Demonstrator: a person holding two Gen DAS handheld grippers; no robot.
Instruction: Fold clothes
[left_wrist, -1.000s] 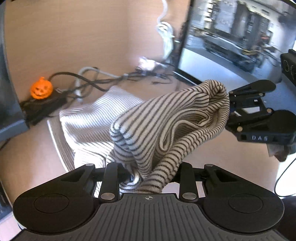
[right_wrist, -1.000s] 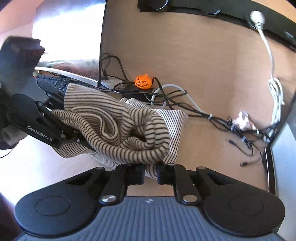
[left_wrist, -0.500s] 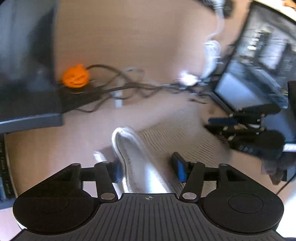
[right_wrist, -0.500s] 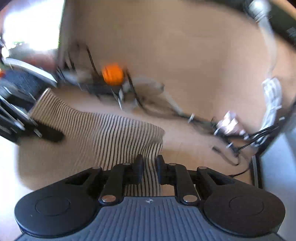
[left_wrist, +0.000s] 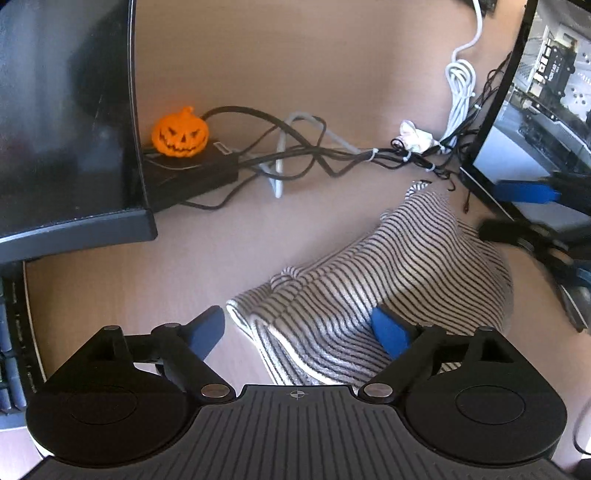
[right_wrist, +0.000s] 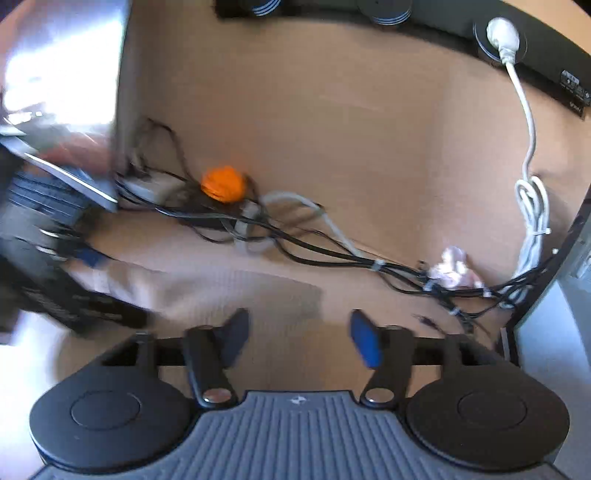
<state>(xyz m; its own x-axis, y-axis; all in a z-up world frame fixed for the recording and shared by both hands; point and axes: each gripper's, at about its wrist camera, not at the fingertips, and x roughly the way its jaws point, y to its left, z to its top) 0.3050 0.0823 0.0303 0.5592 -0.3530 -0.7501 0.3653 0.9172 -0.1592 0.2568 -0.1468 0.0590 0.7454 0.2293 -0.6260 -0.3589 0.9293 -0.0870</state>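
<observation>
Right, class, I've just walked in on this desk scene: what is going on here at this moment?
A person is folding a black-and-white striped knit garment with two handheld grippers. The garment lies bunched on the light wooden desk. The left gripper is open around its near edge without clamping it. The right gripper is open too, holding nothing. An orange plastic pumpkin sits among tangled black cables behind.

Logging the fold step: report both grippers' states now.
Left gripper: open, fingers spread around the striped garment, not clamping it.
Right gripper: open, holding nothing.

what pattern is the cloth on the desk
Thin dark stripes on cream; the cloth shows best in the left wrist view.
</observation>
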